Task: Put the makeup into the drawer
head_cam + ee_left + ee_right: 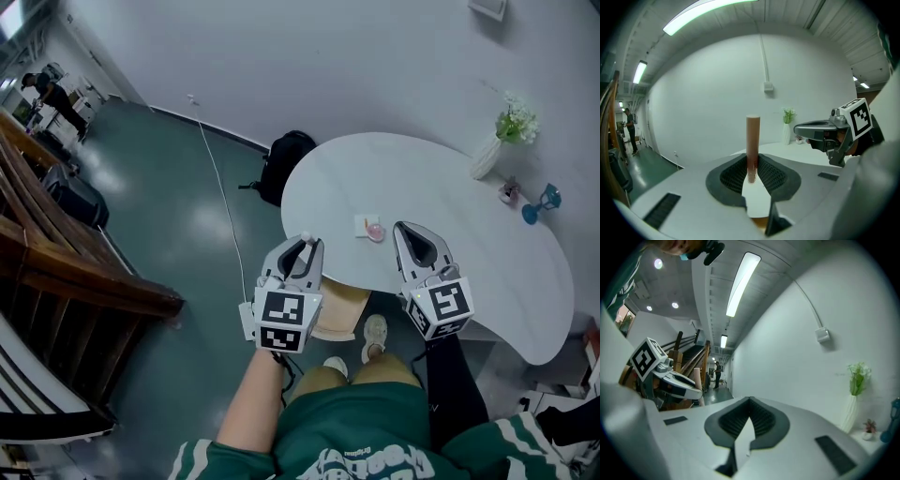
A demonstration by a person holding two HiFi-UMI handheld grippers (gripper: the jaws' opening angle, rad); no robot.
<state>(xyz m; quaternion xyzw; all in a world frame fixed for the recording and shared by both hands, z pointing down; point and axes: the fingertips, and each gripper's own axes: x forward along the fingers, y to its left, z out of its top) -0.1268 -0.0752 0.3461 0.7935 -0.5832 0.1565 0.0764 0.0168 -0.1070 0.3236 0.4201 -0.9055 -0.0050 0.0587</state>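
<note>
My left gripper (305,244) is shut on a slim pinkish-brown makeup tube (753,140), which stands upright between its pads. It hovers off the near left edge of the white table (469,262). To its right, over the table's near part, my right gripper (406,229) has its jaws together with nothing between them. In the left gripper view the right gripper (816,129) shows at the right. In the right gripper view the left gripper (677,380) with the tube (697,377) shows at the left. A small pink item on a white square (371,228) lies on the table between the two grippers. No drawer is in view.
A white vase with green flowers (497,141), a small pot (509,192) and a blue object (542,204) stand at the table's far right. A black backpack (286,164) lies on the floor behind the table. A wooden stool (339,311) sits below the table edge. A wooden staircase (66,272) is at the left.
</note>
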